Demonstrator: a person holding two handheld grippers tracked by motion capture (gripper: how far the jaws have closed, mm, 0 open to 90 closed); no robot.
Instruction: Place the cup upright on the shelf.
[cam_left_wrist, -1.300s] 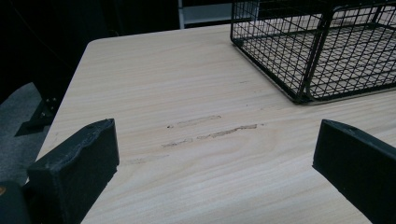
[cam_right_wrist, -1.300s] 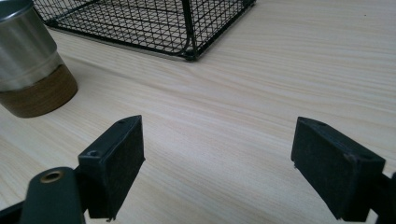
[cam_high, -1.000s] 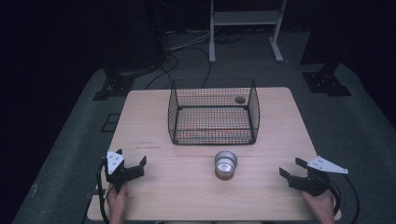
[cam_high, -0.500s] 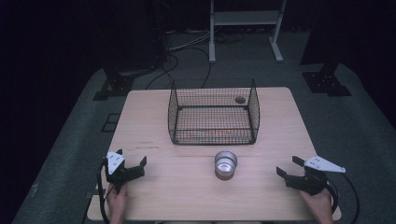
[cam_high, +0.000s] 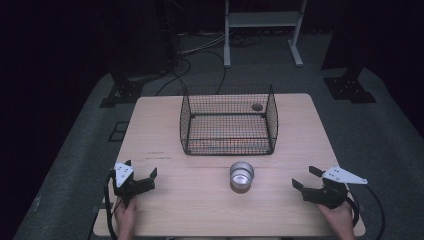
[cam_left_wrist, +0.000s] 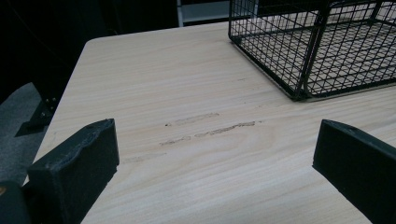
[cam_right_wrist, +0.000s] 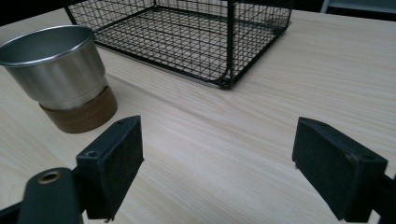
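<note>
Standing left of right tool (cam_high: 306, 181): cup (cam_high: 241, 175)

Pretty dark room overall, the light mostly lands on the pale wood tabletop (cam_high: 160, 125), which has a few scuff marks (cam_left_wrist: 210, 128) in the grain just ahead of the left gripper (cam_high: 139, 179). Grey carpet-like floor (cam_high: 390, 130) all around it. Far past both grippers there's a white metal stand (cam_high: 262, 30) with two legs, and a tangle of cables (cam_high: 195, 52) on the floor next to it. Black stand feet (cam_high: 122, 92) sit off the far left corner, another (cam_high: 347, 87) off the far right. Walls are just black.
</note>
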